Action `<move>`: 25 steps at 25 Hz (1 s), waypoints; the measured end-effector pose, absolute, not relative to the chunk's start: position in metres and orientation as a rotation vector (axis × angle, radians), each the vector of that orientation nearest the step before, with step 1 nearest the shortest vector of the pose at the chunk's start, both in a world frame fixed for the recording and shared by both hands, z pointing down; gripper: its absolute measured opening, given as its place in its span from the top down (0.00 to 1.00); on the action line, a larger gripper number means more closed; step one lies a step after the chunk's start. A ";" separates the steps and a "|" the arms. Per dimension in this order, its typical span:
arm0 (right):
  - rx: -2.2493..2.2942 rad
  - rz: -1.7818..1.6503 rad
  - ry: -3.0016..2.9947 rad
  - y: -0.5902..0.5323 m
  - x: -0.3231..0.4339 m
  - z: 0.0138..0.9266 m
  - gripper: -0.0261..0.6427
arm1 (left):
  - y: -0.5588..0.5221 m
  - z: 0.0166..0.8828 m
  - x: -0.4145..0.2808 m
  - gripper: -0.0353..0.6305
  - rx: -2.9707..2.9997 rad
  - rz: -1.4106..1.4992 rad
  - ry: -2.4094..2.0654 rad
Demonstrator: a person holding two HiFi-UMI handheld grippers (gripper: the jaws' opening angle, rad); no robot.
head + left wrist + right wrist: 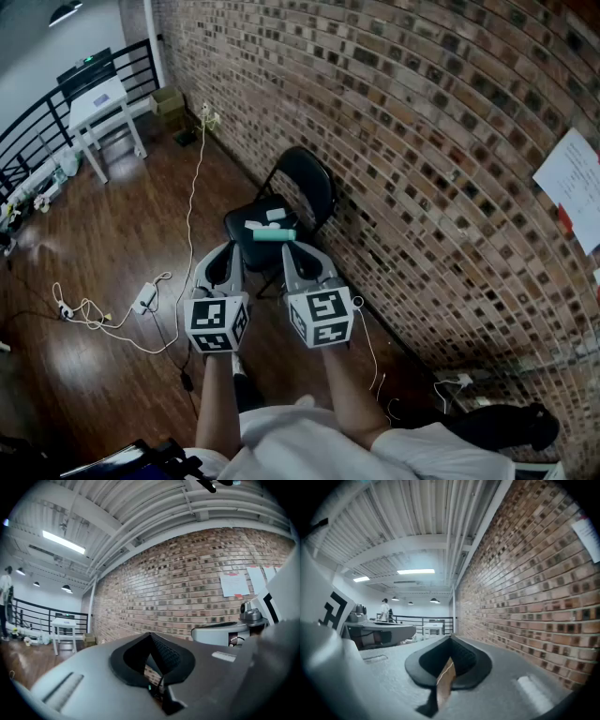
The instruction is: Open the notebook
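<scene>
Wood floor [112, 244] lies left of your left gripper [232, 247], jaws pressed together, nothing between. Ahead of the 2 tips: black chair [305, 178], pale flat items [265, 225] on its seat; notebook among them not certain. Your right gripper [292, 248] closed too, empty; brick wall [422, 141] beside it.

Black chair [307, 176] (beside brick wall [431, 131]) bears a teal object [274, 234] — and white items [275, 215].

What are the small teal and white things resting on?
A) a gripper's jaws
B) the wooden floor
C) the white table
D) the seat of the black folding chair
D: in the head view the teal thing and the white things lie on the seat of the black folding chair beside the brick wall.
</scene>
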State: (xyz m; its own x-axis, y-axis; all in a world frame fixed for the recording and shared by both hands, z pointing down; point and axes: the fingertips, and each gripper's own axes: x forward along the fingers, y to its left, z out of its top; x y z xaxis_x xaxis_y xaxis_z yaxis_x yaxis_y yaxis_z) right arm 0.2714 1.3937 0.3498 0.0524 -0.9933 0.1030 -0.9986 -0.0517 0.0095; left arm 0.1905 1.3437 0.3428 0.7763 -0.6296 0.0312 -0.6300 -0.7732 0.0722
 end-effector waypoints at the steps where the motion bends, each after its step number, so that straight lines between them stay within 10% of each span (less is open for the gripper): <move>1: 2.199 0.102 -2.135 1.381 0.258 0.348 0.98 | 1.333 0.341 0.176 0.92 2.877 0.001 -1.060; 25: 1.853 0.044 -2.476 1.092 0.036 0.327 0.98 | 1.076 0.317 -0.068 0.92 2.642 -0.069 -1.602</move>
